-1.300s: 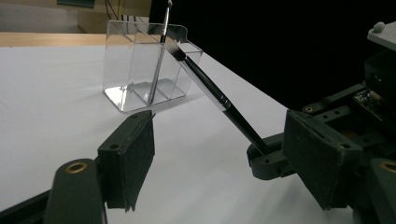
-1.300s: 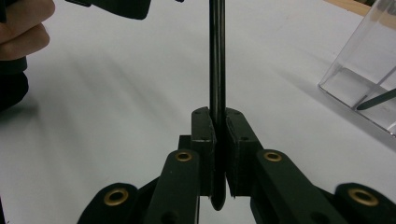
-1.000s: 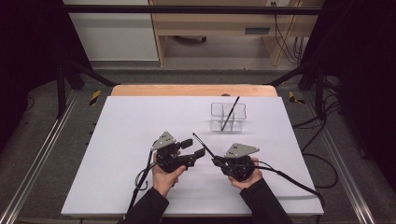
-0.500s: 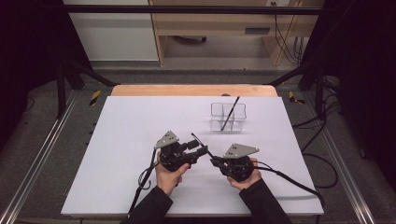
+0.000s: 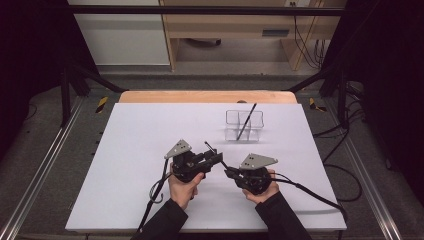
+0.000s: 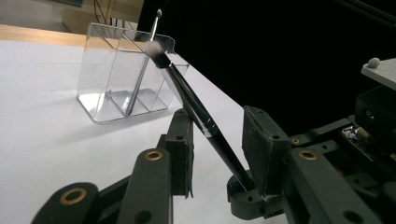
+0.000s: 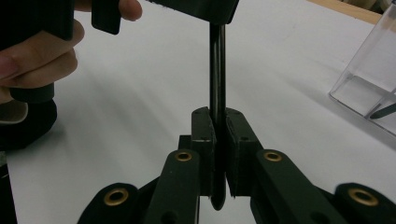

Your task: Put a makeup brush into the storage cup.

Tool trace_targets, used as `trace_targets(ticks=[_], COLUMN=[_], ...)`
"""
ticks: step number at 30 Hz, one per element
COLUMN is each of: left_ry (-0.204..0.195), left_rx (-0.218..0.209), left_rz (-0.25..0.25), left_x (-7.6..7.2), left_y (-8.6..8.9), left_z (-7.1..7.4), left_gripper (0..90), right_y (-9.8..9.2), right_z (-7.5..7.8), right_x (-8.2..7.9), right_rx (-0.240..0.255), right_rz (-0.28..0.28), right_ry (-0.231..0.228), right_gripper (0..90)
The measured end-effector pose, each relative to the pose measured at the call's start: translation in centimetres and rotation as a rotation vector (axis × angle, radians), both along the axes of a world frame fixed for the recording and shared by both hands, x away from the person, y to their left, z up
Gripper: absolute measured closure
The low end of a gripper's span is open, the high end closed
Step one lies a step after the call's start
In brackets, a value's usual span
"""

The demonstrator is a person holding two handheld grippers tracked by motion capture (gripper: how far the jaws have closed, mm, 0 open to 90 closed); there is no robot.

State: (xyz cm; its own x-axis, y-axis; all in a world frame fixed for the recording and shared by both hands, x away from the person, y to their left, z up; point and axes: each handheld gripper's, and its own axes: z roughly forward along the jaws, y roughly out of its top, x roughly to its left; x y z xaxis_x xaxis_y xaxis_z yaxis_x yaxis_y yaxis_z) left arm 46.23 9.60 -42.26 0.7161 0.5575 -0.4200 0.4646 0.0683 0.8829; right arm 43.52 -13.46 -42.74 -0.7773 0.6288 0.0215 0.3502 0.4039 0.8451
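Note:
My right gripper (image 5: pixel 231 173) (image 7: pixel 218 121) is shut on the lower end of a black makeup brush (image 5: pixel 210 147) (image 6: pixel 196 105) (image 7: pixel 215 70), which slants up and away with its bristles on top. The shaft runs between the jaws of my left gripper (image 5: pixel 217 159) (image 6: pixel 218 116), which have just been closing. A gap still shows beside the shaft, so the pads do not press on it. A clear divided organizer (image 5: pixel 244 125) (image 6: pixel 119 79) stands farther back with a second brush (image 5: pixel 246 121) leaning in it.
The white tabletop (image 5: pixel 140 150) stretches wide to the left and behind the grippers. A wooden edge (image 5: pixel 205 96) borders its far side. Cables (image 5: pixel 310 192) trail from both grippers toward the near edge. A hand (image 7: pixel 37 51) holds the left gripper close by.
The left gripper's jaws have narrowed around the brush shaft. Both hands have stayed in place, and the right gripper keeps its hold.

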Motion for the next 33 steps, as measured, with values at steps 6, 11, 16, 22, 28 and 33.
trace_targets(ticks=[6, 11, 16, 22, 28, 33], left_ry=[0.000, 0.006, 0.006, 0.001, -0.010, -0.019], left_rx=[-0.012, -0.025, -0.036, -0.052, -0.063, -0.068], left_rz=[0.017, 0.024, 0.028, 0.021, 0.009, 0.000], left_x=[-0.04, -0.03, -0.12, -0.34, -0.61, -0.80], left_y=[-0.01, 0.04, -0.03, -0.13, -0.26, -0.39], left_z=[0.05, 0.10, 0.10, 0.13, 0.24, 0.29], left_gripper=[68.9, 72.6, 74.0, 76.5, 79.3, 80.8], right_y=[0.02, 0.03, 0.09, 0.20, 0.29, 0.36], right_z=[-0.02, 0.00, -0.08, -0.23, -0.36, -0.44], right_x=[0.00, -0.01, 0.00, 0.02, 0.03, 0.04], right_rx=[0.007, 0.017, 0.018, 0.018, 0.019, 0.022], right_rz=[0.000, 0.001, 0.000, 0.002, 0.007, 0.011], right_ry=[0.000, 0.000, 0.000, 0.000, 0.000, 0.006], right_gripper=[84.1, 84.1, 84.0, 83.8, 83.7, 83.7])
